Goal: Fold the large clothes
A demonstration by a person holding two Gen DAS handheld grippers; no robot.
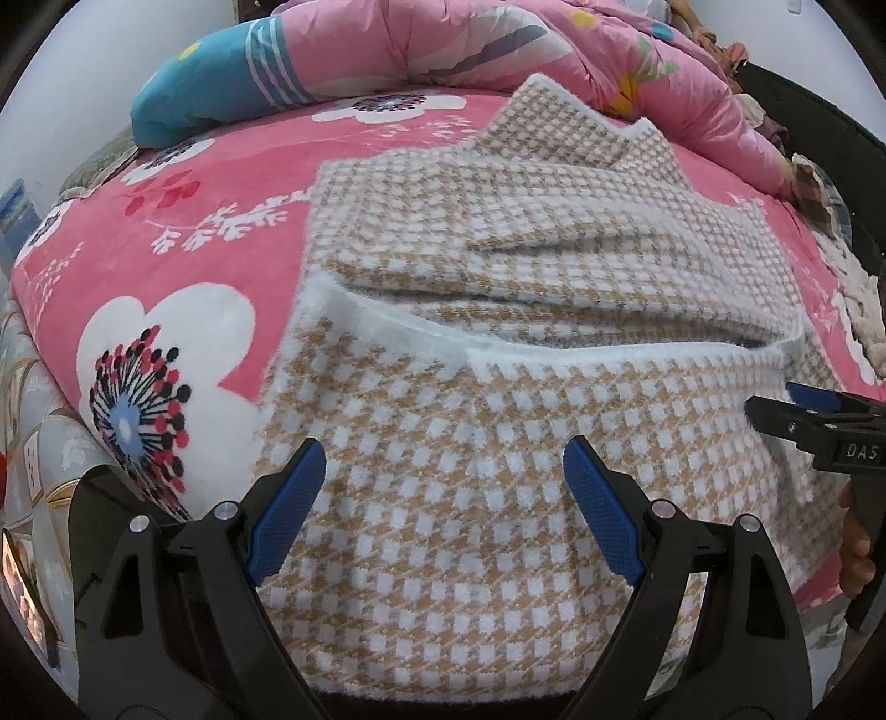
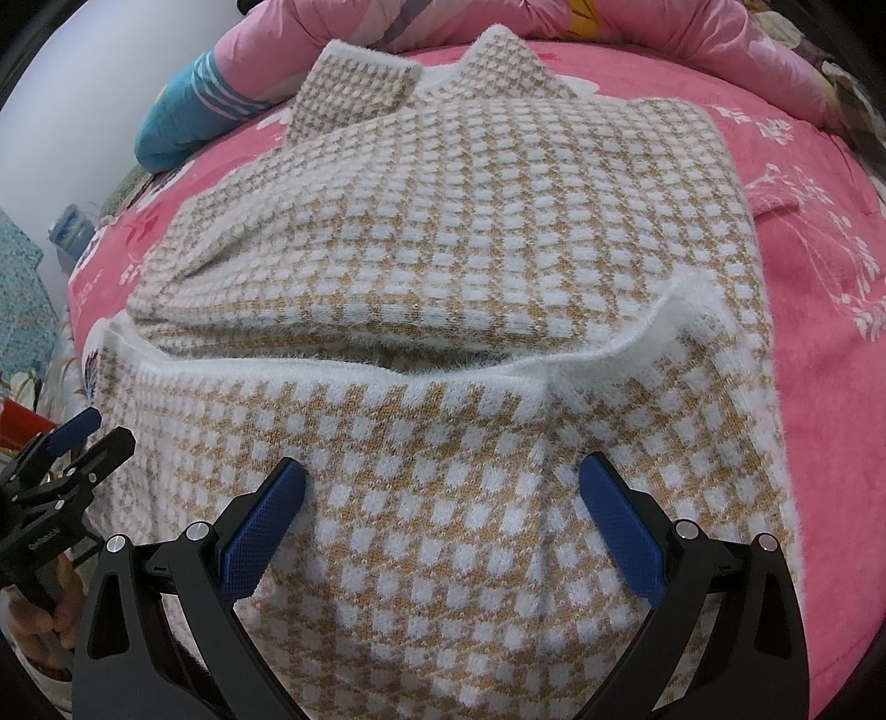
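Nearest in the left wrist view, the left gripper (image 1: 443, 509), black with blue ribbed pads, has its jaws spread wide with nothing between them; it hangs just above the near part of a fuzzy knitted sweater in a tan-and-white houndstooth check (image 1: 498, 443); in the right wrist view, the right gripper (image 2: 443, 515), of the same make, also stands wide apart and grips nothing, poised over the same near part of the garment; each gripper shows at the edge of the other's view, and part of a hand (image 1: 855, 548) holding the right one appears at the right edge of the left wrist view.

The sweater lies on a pink plush bed cover printed with large white flowers (image 1: 166, 249); its near part is turned over so that a fluffy white edge band (image 2: 387, 371) runs across the middle of the garment; beyond that band the rest of the sweater lies flat, with a sleeve folded across it, and ends in a small point at the far edge.

Farthest back, a puffy pink quilt with coloured shapes (image 1: 498, 39) is bunched along the far side of the bed; beside it lies a teal cushion with white stripes (image 1: 210, 83).
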